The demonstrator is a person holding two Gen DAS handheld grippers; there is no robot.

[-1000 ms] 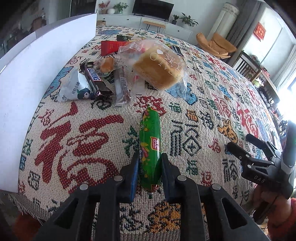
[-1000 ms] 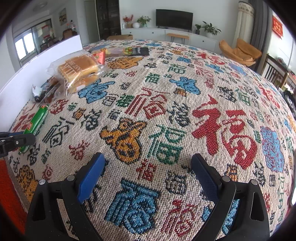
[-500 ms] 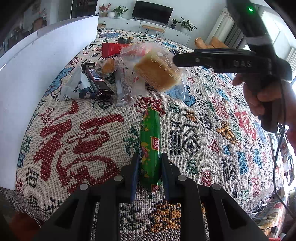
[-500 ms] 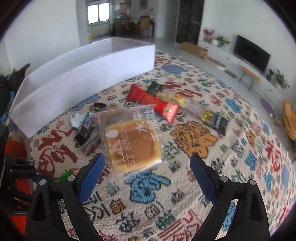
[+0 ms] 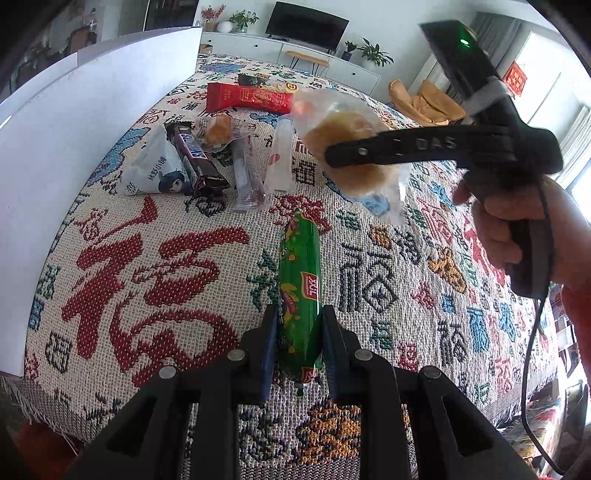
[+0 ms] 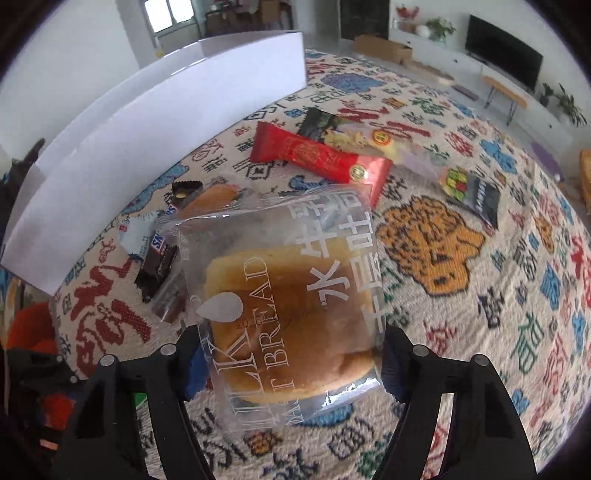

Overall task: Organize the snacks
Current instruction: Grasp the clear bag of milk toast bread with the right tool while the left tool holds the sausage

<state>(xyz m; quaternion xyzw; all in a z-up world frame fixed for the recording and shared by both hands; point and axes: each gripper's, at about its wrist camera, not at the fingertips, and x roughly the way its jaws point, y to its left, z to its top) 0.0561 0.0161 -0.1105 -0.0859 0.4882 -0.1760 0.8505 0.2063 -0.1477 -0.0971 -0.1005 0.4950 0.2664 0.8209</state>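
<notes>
Between right gripper [image 6: 291, 363] jaws: bagged bread [image 6: 291, 302], pinched both sides, bag's near edge cut off. Left gripper [image 5: 297, 338] clamps green sausage [image 5: 299, 280], tail end hidden.

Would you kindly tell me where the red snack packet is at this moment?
In the right wrist view, the red snack packet lies on the patterned cloth, just beyond the bagged bread, right of the white box.

We see a bright living room with white walls. A dark TV [image 5: 307, 23] stands on a long white cabinet [image 5: 258, 44] with potted plants [image 5: 371, 51] beside it. An orange armchair [image 5: 424, 101] sits near grey curtains [image 5: 480, 26]. Daylight comes through a window [image 6: 164, 13] at the far end.
</notes>
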